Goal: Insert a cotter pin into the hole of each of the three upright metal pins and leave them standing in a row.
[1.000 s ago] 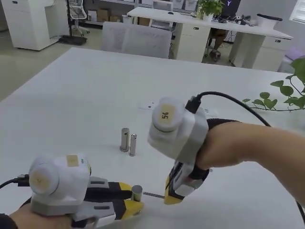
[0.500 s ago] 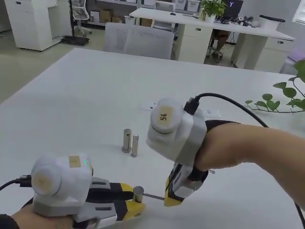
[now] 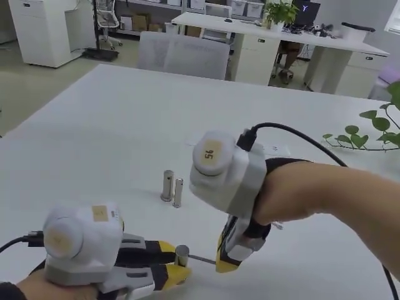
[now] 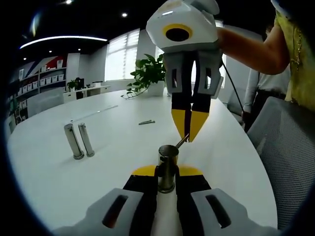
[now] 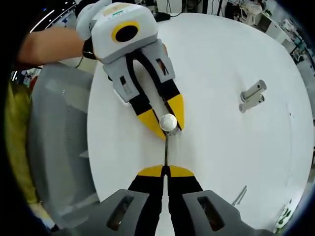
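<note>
Head view, near edge of the white table (image 3: 112,125): the right forearm reaches in from the right with the wrist bent down. The right gripper (image 3: 226,262) points down and leftward, jaws pinched tight on a thin cotter pin (image 3: 201,257). The left gripper (image 3: 178,265) lies low, pointing right, clamped around an upright metal pin (image 3: 182,253). The cotter's tip meets that grey steel cylinder near its top. Two more pins (image 3: 167,185) stand side by side toward the table's middle.
</note>
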A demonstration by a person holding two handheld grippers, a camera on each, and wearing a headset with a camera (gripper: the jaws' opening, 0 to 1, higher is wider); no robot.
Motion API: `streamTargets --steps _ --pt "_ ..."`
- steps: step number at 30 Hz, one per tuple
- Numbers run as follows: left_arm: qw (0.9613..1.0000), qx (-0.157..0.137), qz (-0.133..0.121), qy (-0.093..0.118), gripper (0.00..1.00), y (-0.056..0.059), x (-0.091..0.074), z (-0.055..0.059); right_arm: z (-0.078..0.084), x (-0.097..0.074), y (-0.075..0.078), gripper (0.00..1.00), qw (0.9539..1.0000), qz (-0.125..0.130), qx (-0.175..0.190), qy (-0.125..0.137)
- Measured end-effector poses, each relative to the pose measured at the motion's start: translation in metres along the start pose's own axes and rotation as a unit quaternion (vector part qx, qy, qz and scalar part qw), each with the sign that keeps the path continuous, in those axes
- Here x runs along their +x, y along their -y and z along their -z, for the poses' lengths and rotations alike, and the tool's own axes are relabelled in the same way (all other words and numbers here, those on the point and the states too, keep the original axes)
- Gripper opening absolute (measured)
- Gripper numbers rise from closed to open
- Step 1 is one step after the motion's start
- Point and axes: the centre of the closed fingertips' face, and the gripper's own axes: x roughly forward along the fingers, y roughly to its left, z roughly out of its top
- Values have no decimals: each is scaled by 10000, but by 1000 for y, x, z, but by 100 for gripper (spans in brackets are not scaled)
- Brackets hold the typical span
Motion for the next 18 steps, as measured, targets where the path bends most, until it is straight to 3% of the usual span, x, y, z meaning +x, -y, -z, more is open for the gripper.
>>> streamTargets --steps 18 --pt "9999 56 -147 -1 11 0 0 0 1 0 -1 3 9997 -15 164 -177"
